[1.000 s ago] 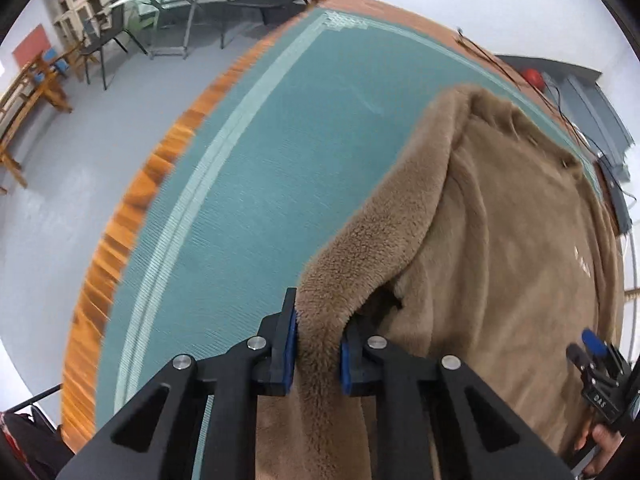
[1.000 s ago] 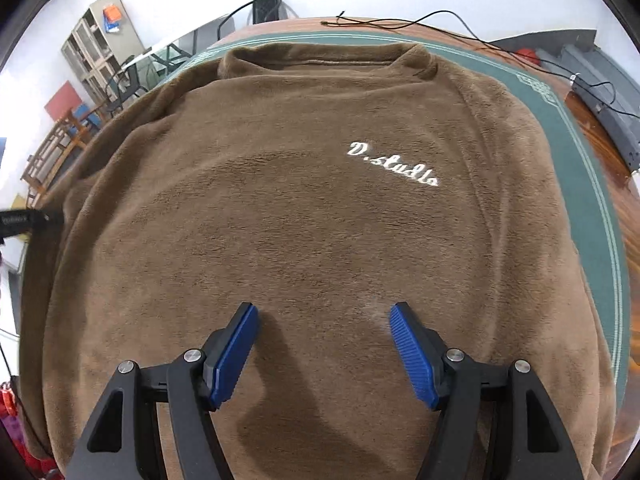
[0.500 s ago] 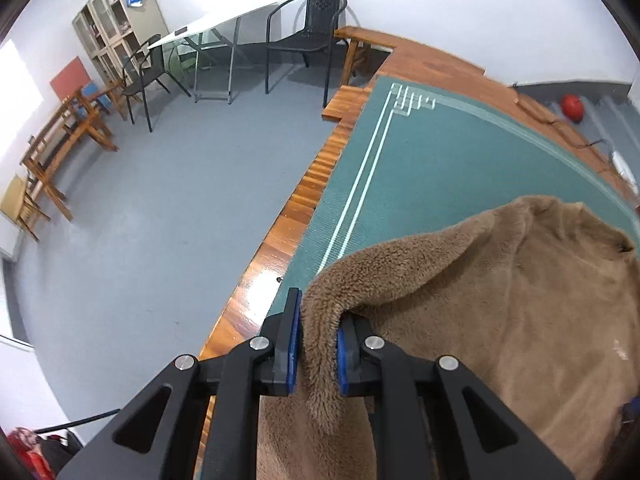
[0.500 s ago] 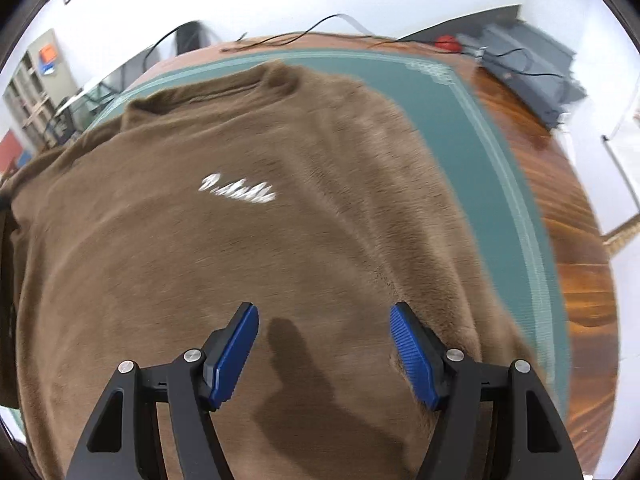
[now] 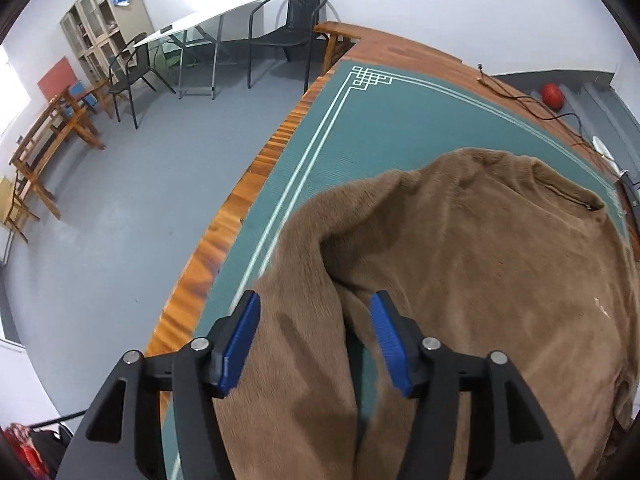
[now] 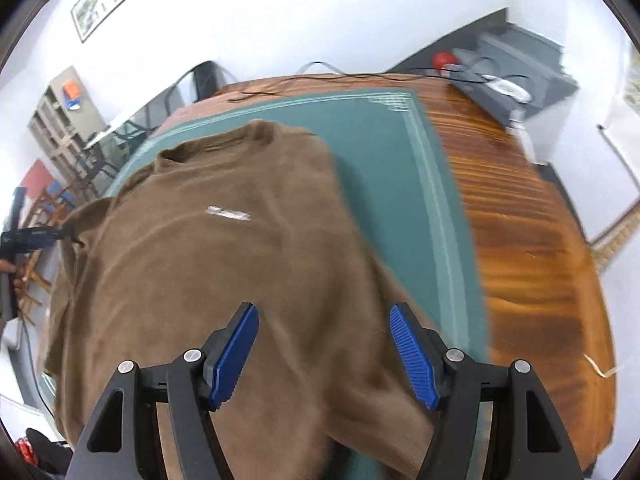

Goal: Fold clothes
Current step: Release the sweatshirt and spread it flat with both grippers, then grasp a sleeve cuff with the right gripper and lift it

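Note:
A brown fleece sweater (image 5: pixel 480 272) lies spread on a green mat (image 5: pixel 384 128) that covers a wooden table. Its left sleeve (image 5: pixel 296 280) runs down along the mat's edge, directly under my left gripper (image 5: pixel 314 340). That gripper's jaws are opening, and its blue pads stand clear of the sleeve below them. In the right wrist view the sweater (image 6: pixel 224 264) shows white lettering (image 6: pixel 228 213) on its chest. My right gripper (image 6: pixel 324 352) hovers open above the sweater's right side, holding nothing. The left gripper (image 6: pixel 36 236) appears at the far left there.
The wooden table edge (image 5: pixel 212 248) falls away to a grey floor on the left. Chairs (image 5: pixel 288 36) and a glass table stand beyond it. Bare wood (image 6: pixel 520 240) lies right of the mat (image 6: pixel 400 160). Cables (image 6: pixel 320 80) and a grey device sit at the far edge.
My left gripper has let go of the sleeve, which now lies on the mat, and its jaws stand apart. My right gripper has swung toward the sweater's right side, still open.

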### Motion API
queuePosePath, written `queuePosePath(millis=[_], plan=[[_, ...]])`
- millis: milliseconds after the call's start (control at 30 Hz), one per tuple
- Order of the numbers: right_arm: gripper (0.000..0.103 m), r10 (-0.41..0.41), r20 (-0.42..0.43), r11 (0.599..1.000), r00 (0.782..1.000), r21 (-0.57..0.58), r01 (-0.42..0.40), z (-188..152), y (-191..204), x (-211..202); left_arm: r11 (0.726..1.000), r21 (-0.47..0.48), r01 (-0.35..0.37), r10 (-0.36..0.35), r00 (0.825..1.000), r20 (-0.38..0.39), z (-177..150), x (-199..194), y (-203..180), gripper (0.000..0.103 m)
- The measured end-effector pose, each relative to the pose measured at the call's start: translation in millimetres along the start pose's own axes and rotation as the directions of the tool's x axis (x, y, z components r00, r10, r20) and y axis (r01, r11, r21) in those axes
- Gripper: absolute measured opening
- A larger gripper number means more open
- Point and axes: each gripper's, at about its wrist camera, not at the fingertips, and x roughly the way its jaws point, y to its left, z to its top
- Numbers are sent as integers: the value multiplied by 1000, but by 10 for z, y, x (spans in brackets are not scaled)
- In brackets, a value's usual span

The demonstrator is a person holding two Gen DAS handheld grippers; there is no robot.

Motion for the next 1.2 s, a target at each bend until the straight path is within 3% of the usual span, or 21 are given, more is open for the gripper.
queuePosePath(millis=[133, 267, 433, 467, 500, 567, 667, 833, 967, 1067, 1133, 1200], plan=[[70, -6, -78, 1000, 997, 12, 7, -296, -300, -45, 999, 11, 32, -32, 999, 4, -268, -193, -205, 67], [70, 12, -144, 998, 990, -61, -21, -505, -270, 110, 997, 52, 54, -53, 999, -13, -535, -281, -460, 70], [70, -69, -187, 983, 980, -180, 34, -535, -192, 429, 992, 112, 56, -49, 997, -60, -912, -270, -781, 70], [67, -91, -186, 978, 978, -201, 53, -525, -194, 472, 992, 118, 53, -45, 997, -70, -981, -256, -809, 70], [45, -119, -174, 973, 978, -219, 79, -509, -206, 495, 992, 119, 45, -36, 996, -80, -1049, -239, -815, 70], [23, -148, -143, 973, 979, -197, 119, -409, -300, 469, 993, 112, 32, -22, 995, -92, -1149, -218, -818, 70], [16, -210, -61, 968, 976, -154, 198, -196, -495, 327, 997, 81, 14, -6, 994, -105, -1247, -200, -737, 70], [15, -354, 84, 935, 931, 2, 355, 315, -1106, -49, 999, 32, -9, 13, 994, -112, -1329, -208, -598, 70], [15, -424, 113, 904, 899, 106, 413, 697, -1585, -122, 1000, 22, -17, 20, 993, -115, -1370, -225, -549, 70], [15, -449, 99, 892, 888, 112, 438, 857, -1704, 18, 1000, 8, -9, 10, 992, -122, -1384, -220, -484, 70], [15, -429, 75, 901, 900, 109, 420, 875, -1715, 123, 1000, -14, 4, -6, 992, -129, -1373, -220, -426, 71], [16, -351, 32, 934, 936, 88, 347, 836, -1632, 238, 999, -34, 6, -11, 991, -131, -1349, -217, -361, 71]])
